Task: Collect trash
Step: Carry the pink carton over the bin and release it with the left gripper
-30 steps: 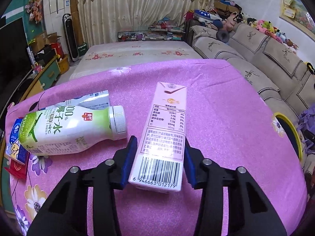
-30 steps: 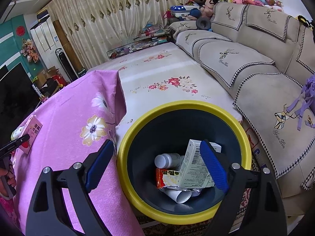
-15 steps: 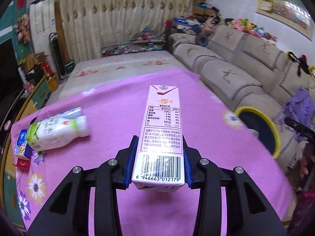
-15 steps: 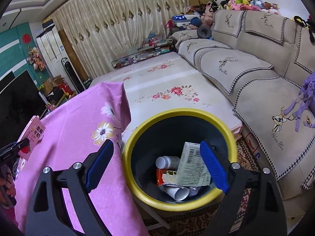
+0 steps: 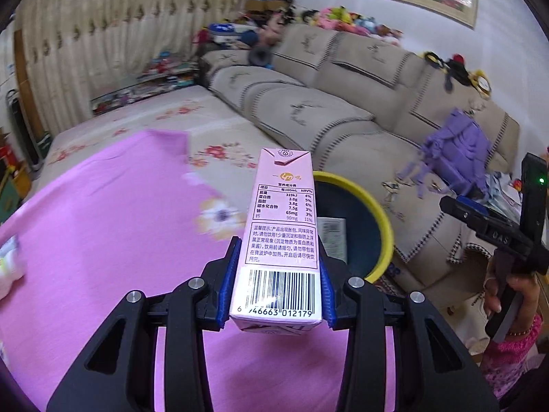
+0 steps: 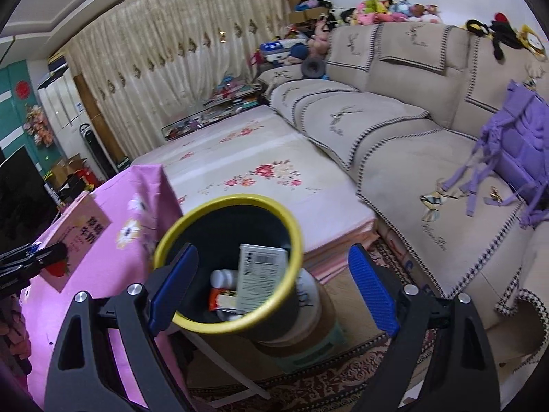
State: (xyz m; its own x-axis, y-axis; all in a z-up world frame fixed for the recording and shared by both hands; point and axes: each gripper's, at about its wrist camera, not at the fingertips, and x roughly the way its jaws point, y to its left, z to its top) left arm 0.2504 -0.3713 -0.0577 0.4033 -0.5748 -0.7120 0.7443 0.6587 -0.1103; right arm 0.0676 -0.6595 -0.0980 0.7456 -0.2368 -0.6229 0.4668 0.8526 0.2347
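My left gripper (image 5: 276, 279) is shut on a pink milk carton (image 5: 281, 226) and holds it in the air above the pink tablecloth (image 5: 103, 240), near the table's right edge. Just beyond it stands the yellow-rimmed dark bin (image 5: 381, 226). In the right wrist view the bin (image 6: 192, 226) holds a white box (image 6: 260, 274), a white bottle (image 6: 221, 278) and a red wrapper (image 6: 221, 298). My right gripper (image 6: 274, 285) is open and empty above the bin's near side. The carton (image 6: 77, 237) shows at the left there.
A beige sofa (image 6: 394, 130) with a purple backpack (image 6: 518, 151) runs along the right. A flowered low platform (image 6: 247, 158) lies behind the bin. A patterned rug (image 6: 308, 384) covers the floor. A white-green bottle (image 5: 8, 264) lies blurred at the table's left.
My left gripper has carried the carton to the right, from over the table's middle toward the bin. My right gripper has pulled back and up, so the bin looks smaller.
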